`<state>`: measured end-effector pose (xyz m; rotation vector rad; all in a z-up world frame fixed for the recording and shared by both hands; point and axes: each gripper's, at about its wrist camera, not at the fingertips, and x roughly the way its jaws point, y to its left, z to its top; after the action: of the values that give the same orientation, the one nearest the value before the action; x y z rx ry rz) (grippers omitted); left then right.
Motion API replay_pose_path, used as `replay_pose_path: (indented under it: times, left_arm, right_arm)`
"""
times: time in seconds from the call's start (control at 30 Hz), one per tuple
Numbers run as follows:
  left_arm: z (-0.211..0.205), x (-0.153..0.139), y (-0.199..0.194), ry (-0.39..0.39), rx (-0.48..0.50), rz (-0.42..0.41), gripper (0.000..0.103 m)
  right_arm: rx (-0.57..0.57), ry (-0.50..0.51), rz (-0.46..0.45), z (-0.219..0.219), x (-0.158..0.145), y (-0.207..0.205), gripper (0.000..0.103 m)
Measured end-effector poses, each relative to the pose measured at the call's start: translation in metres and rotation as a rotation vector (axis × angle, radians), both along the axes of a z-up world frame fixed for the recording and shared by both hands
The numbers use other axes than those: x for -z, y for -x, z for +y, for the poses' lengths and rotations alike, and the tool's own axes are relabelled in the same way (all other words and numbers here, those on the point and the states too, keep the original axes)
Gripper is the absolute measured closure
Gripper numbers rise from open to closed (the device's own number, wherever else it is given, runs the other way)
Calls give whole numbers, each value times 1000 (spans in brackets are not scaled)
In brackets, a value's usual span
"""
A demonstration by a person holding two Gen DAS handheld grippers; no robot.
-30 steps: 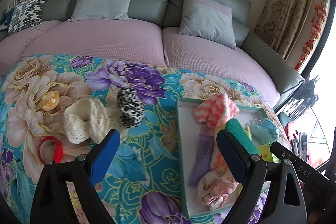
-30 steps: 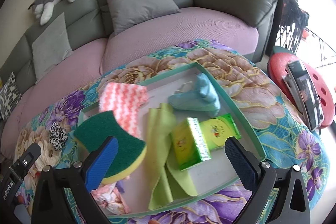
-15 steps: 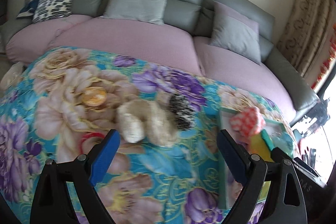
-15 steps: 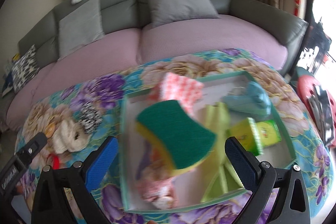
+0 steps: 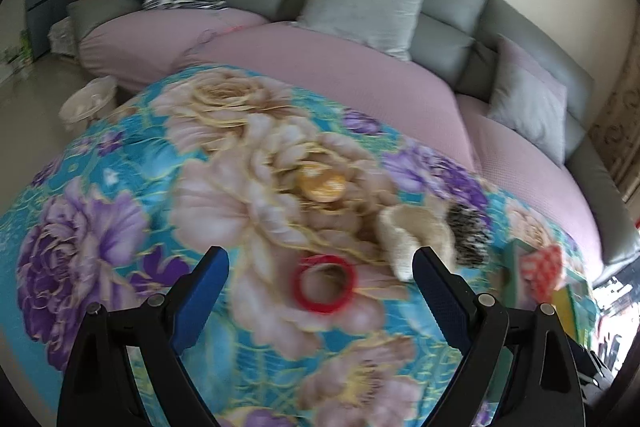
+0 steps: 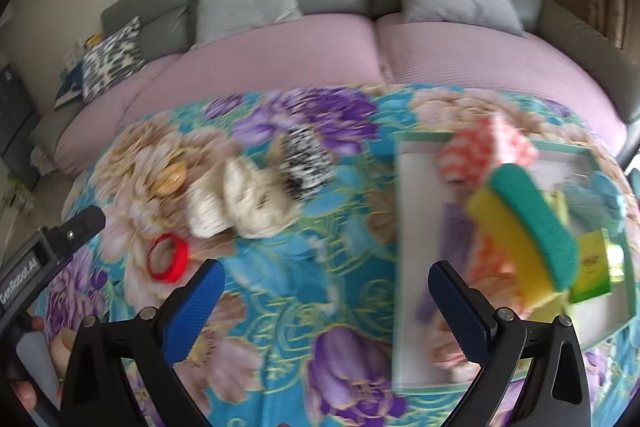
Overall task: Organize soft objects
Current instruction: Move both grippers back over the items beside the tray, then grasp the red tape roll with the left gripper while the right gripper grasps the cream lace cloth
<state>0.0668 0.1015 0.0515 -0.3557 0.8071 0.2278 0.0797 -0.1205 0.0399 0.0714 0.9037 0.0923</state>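
**Open claws close in on table's last soft items**

Both the left gripper (image 5: 320,277) and the right gripper (image 6: 326,289) are spread wide and empty. The red ring (image 5: 324,283) lies between the left fingers; the cream knit (image 6: 244,203) sits at 11 o'clock from the right, the tray (image 6: 404,259) at 2. Best approach: descend squarely, straddle 1 item, squeeze gently.
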Motion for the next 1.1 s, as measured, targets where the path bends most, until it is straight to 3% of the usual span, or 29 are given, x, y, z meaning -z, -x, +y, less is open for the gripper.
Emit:
replay_pose_path:
  times: [0.17,0.6,0.93,1.1]
  left_arm:
    - [21,11,0,-30,-45,45,10]
    - [20,53,-20,10,16,162,10]
    - [-2,79,-42,29,125,209,10]
    - [-15,87,-49,-17,162,230,10]
  right_arm:
    - [-54,-8,51,27,16,-6,0]
    - [-41,24,195,40,70,-28,0]
    - [-5,22,154,25,66,-30,0]
    - [0,21,143,25,63,-31,0]
